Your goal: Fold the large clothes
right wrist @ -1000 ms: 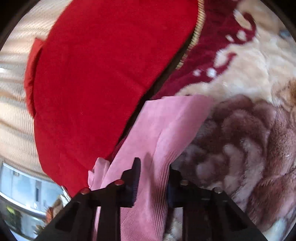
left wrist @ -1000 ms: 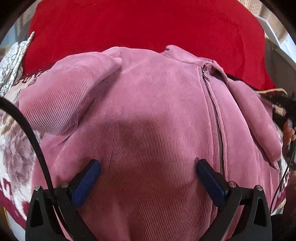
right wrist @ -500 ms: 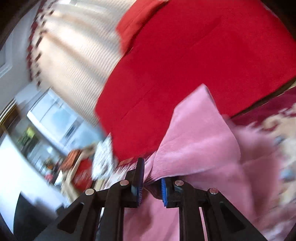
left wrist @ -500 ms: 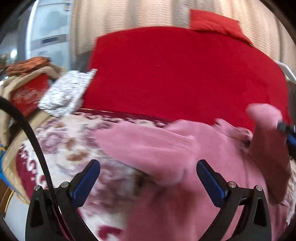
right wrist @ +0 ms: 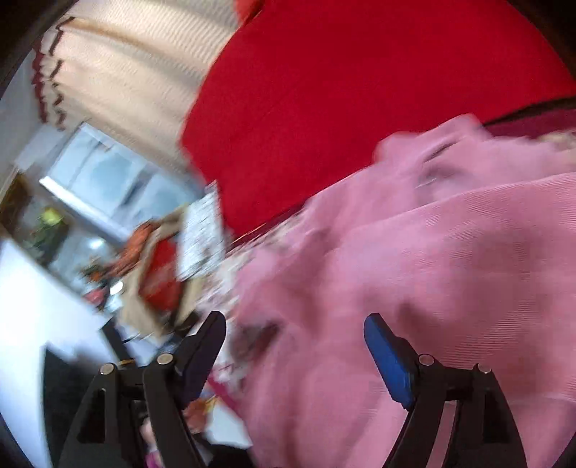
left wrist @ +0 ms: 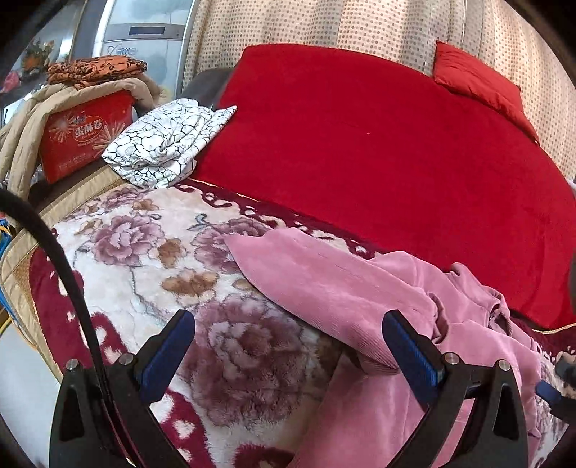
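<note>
A pink corduroy jacket point(left wrist: 360, 298) lies on a floral plush blanket point(left wrist: 144, 273), one sleeve spread out to the left. My left gripper point(left wrist: 288, 345) is open and empty, held above the blanket with its right finger over the sleeve's edge. In the blurred right wrist view the same jacket point(right wrist: 432, 270) fills the right half. My right gripper point(right wrist: 295, 345) is open just above the pink cloth and holds nothing.
A red cushion back point(left wrist: 378, 144) rises behind the blanket with a small red pillow point(left wrist: 478, 82) on top. A folded white patterned cloth point(left wrist: 165, 144), a red box point(left wrist: 82, 136) and a beige coat point(left wrist: 43, 108) sit at the far left. A dotted curtain point(left wrist: 342, 25) hangs behind.
My right gripper, shut on the jacket's sleeve a second ago, has swung it over the jacket and opened, letting it go. My left gripper has lifted and tilted up, away from the jacket's front.
</note>
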{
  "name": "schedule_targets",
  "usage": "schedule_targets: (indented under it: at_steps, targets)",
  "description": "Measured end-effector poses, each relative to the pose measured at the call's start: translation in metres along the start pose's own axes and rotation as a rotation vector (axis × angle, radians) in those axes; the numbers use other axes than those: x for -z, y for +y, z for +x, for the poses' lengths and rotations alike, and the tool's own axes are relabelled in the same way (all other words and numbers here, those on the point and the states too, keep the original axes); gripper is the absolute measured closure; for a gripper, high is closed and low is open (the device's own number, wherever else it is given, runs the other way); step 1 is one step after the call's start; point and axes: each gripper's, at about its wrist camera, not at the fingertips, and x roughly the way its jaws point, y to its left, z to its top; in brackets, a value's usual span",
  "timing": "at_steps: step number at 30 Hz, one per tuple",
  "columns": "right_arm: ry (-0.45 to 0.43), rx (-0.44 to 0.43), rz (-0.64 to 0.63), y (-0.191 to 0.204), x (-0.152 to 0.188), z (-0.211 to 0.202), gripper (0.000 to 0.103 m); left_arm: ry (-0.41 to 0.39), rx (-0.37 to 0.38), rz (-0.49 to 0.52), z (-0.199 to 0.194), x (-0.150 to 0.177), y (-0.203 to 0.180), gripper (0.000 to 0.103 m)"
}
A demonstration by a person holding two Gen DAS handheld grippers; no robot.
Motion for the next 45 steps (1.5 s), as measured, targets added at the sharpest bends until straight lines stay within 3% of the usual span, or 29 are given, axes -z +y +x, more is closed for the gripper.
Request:
schedule_targets:
  at_steps: [2, 4, 8, 10, 12, 16, 20, 24, 26, 28, 32, 36, 40, 42, 45]
  targets:
    - [-0.04, 0.155, -0.027, -0.011, 0.002, -0.01, 0.027, 0.017, -0.007, -0.048, 0.005, -0.005, 0.011, 0.0]
    - [-0.03, 0.242, -0.029, -0.029, 0.002, -0.01, 0.033, 0.022, -0.013, -0.136, 0.011, -0.009, 0.031, 0.0]
    - [0.118, 0.376, -0.043, -0.061, 0.008, 0.019, 0.045, 0.07, -0.003, -0.255, 0.03, -0.017, 0.06, 0.001]
    - [0.094, 0.366, -0.063, -0.057, 0.008, 0.01, 0.045, 0.111, 0.054, -0.311, 0.045, -0.022, 0.073, 0.002]
    - [0.033, 0.297, -0.08, -0.046, 0.004, -0.002, 0.045, 0.188, 0.174, -0.405, 0.064, -0.022, 0.084, 0.003]
    - [-0.071, 0.2, -0.143, -0.029, 0.006, -0.022, 0.044, 0.288, 0.301, -0.545, 0.094, -0.015, 0.09, 0.006]
    - [-0.062, 0.177, -0.185, -0.012, 0.012, -0.005, 0.044, 0.338, 0.355, -0.527, 0.119, -0.019, 0.071, 0.01]
    - [-0.091, 0.179, -0.215, -0.009, 0.013, -0.009, 0.044, 0.391, 0.387, -0.562, 0.148, -0.027, 0.064, 0.051]
    - [-0.114, 0.187, -0.226, -0.008, 0.013, -0.014, 0.044, 0.416, 0.377, -0.591, 0.165, -0.03, 0.064, 0.067]
    - [-0.137, 0.212, -0.237, -0.013, 0.013, -0.019, 0.044, 0.414, 0.367, -0.603, 0.172, -0.035, 0.065, 0.093]
    - [-0.164, 0.251, -0.236, -0.024, 0.008, -0.023, 0.044, 0.334, 0.374, -0.506, 0.151, -0.066, 0.054, 0.099]
    - [-0.213, 0.264, -0.202, -0.035, 0.0, -0.034, 0.044, 0.188, 0.391, -0.299, 0.089, -0.12, 0.017, 0.1]
    - [-0.269, 0.262, -0.174, -0.04, -0.007, -0.051, 0.044, 0.051, 0.431, -0.059, 0.007, -0.168, -0.047, 0.1]
    - [-0.304, 0.26, -0.147, -0.044, -0.01, -0.062, 0.044, 0.022, 0.449, 0.072, -0.027, -0.174, -0.089, 0.1]
    - [-0.334, 0.256, -0.096, -0.054, -0.015, -0.075, 0.044, 0.038, 0.497, 0.266, -0.059, -0.155, -0.155, 0.1]
